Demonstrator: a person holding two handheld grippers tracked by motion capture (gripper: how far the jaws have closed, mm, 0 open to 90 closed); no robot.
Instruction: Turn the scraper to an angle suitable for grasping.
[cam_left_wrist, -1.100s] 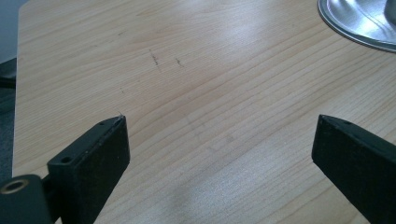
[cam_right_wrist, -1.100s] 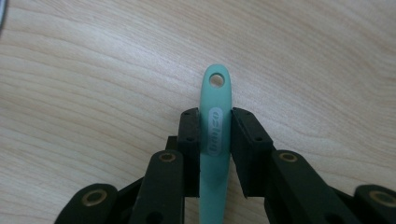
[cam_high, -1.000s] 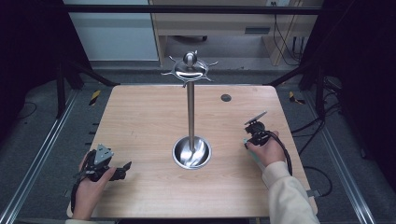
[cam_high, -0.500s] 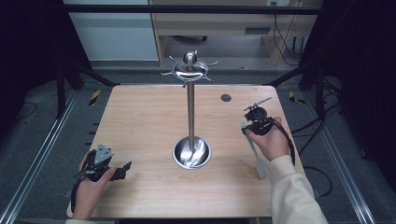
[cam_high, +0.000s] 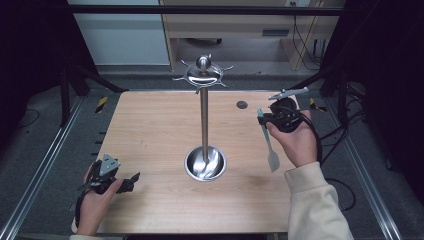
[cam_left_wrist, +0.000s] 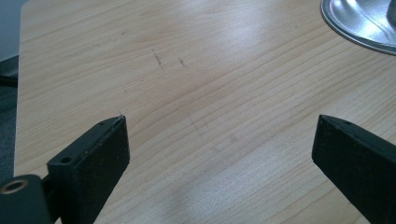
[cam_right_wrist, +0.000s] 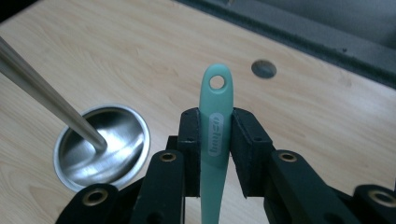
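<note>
A: Where's the spatula (cam_right_wrist: 214, 140)?

B: Clamped in the right hand-held gripper (cam_high: 274, 117), lifted off the surface (cam_high: 150, 130); handle hole uppermost, blade hanging down.

A: And the stand (cam_high: 203, 120)?

B: To that gripper's left, hooks probably level with the hole, hard to judge. The left hand-held gripper (cam_left_wrist: 219, 154) rests low, jaws spread, empty, farther away.

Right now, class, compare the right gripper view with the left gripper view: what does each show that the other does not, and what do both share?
Right gripper view alone: the fingers closed on a teal spatula handle with a hanging hole at its tip, the stand's slanting metal pole, and a dark round hole in the table. Left gripper view alone: the left gripper with its fingers wide apart and nothing between them. Both share: the wooden table and the stand's shiny round base.
</note>
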